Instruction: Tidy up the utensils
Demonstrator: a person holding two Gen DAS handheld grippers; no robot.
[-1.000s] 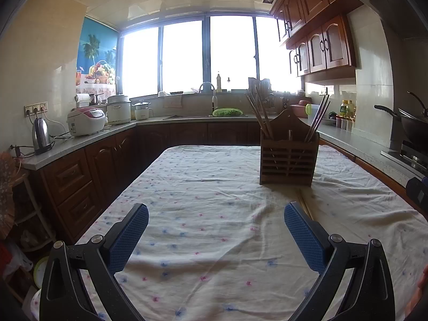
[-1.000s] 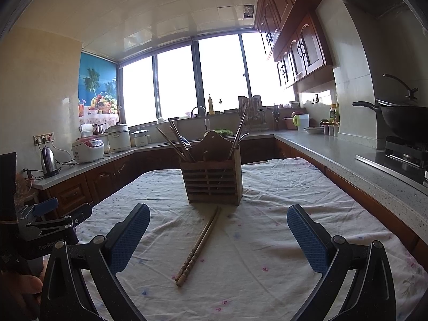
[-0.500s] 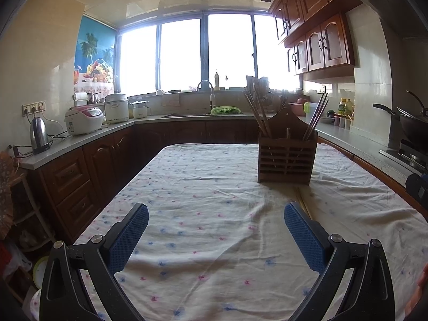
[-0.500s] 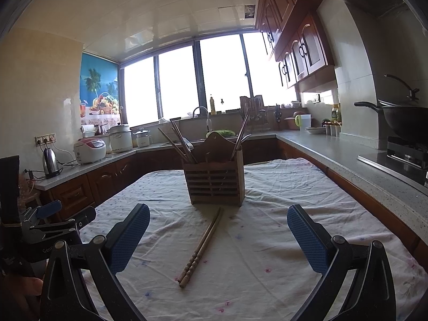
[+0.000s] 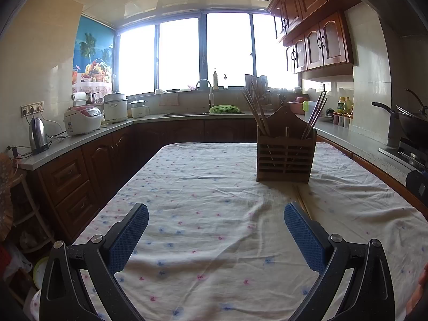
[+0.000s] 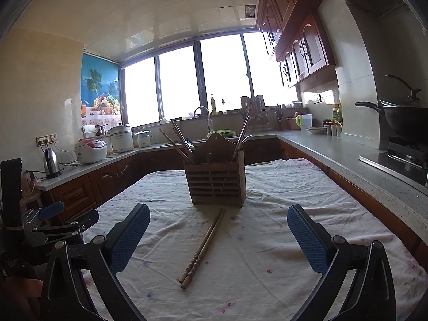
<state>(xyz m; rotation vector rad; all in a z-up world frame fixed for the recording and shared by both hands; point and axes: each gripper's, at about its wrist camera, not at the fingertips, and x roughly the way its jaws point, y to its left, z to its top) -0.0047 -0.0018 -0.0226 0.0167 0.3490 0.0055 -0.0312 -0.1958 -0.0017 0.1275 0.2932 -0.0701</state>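
Right gripper (image 6: pixel 218 234) jaws wide apart, empty, above tablecloth (image 6: pixel 294 200). Chopstick pair (image 6: pixel 202 247) flat just ahead, between fingers. Wooden utensil holder (image 6: pixel 217 180) beyond, upright. Left gripper (image 5: pixel 215 231) spread wide, empty; holder ahead-right.

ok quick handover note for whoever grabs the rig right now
Left gripper: open, empty, above the tablecloth.
Right gripper: open, empty, facing the loose chopsticks.
Wooden utensil holder stands upright mid-table, with several chopsticks and utensils already in it.
One pair of chopsticks lies flat on the cloth in front of the holder.
Left to do: pick up that pair and put it in the holder.
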